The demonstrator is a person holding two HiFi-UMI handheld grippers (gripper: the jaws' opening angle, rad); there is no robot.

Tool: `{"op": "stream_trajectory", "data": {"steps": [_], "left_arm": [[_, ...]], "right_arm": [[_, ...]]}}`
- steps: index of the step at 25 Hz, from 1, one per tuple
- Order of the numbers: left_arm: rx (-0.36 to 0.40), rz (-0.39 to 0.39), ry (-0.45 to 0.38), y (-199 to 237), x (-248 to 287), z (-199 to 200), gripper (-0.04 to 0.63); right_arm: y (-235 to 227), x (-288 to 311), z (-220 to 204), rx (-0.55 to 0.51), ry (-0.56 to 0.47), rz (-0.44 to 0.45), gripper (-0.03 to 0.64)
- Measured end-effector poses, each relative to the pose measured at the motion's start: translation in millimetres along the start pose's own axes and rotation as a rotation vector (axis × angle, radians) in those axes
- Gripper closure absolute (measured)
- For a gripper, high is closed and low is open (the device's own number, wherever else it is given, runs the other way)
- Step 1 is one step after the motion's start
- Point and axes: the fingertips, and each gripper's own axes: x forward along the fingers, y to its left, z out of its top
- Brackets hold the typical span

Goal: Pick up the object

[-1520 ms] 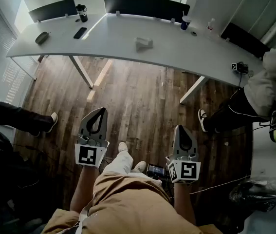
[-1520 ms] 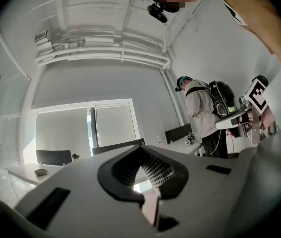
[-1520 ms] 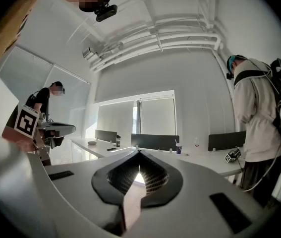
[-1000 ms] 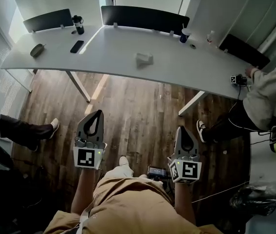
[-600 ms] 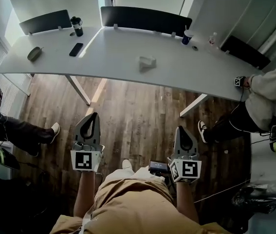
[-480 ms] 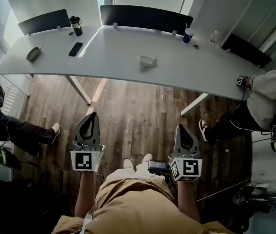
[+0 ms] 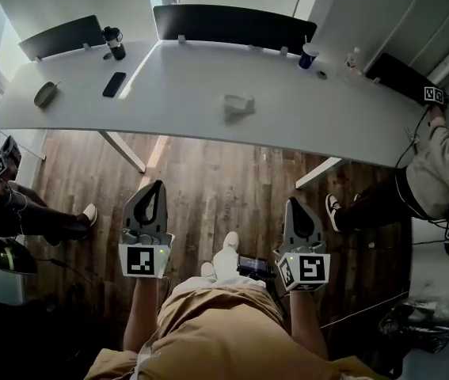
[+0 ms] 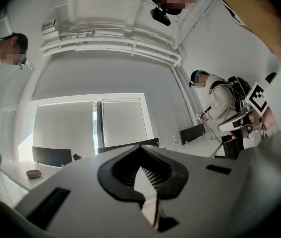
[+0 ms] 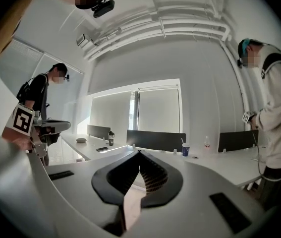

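A small pale blocky object (image 7: 238, 105) lies near the middle of the long white table (image 7: 184, 93). Both grippers hang over the wooden floor, well short of the table's near edge. My left gripper (image 7: 158, 184) is shut, with nothing between its jaws. My right gripper (image 7: 294, 203) is shut and empty too. In the left gripper view the left gripper (image 8: 140, 148) points toward the table with its black pads meeting. The right gripper (image 9: 140, 153) shows the same in the right gripper view. The object does not show in either gripper view.
On the table: a phone (image 7: 114, 84), a black bottle (image 7: 114, 43), a grey oval thing (image 7: 45, 94), a blue cup (image 7: 309, 56), dark screens (image 7: 228, 24) behind. People stand at the right (image 7: 446, 157) and the left (image 7: 2, 204). Table legs (image 7: 125, 150) slant to the floor.
The table has drawn slightly nearer in the head view as I step forward. Both grippers stay shut and low. The person at the right has moved their marker cube farther along the table.
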Motion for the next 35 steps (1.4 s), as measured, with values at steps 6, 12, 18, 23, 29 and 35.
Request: {"op": "stream_trajectory", "data": {"steps": [6, 12, 18, 23, 29, 35], "left_arm": [[0.012, 0.034, 0.006, 13.2, 58.6, 0.3, 0.589], [-0.001, 0.036, -0.024, 3.6, 110.1, 13.6, 0.589], [0.005, 0.045, -0.012, 9.7, 135.6, 15.1, 0.589], [0.028, 0.028, -0.008, 24.4, 161.8, 12.0, 0.589], [0.02, -0.017, 0.012, 52.2, 211.6, -10.3, 0.589], [0.001, -0.129, -0.008, 65.1, 271.9, -18.4, 0.589]], "right_arm": [[-30.8, 58.2, 13.3, 0.001, -0.023, 0.022, 0.609], [-58.1, 99.1, 21.7, -0.015, -0.036, 0.062, 0.609], [-67.5, 124.3, 27.5, 0.05, -0.047, 0.077, 0.609], [-70.6, 154.1, 27.3, 0.07, -0.045, 0.068, 0.609], [-73.0, 208.9, 40.2, 0.124, -0.061, 0.026, 0.609], [-73.0, 257.5, 57.2, 0.081, -0.093, -0.019, 0.609]]}}
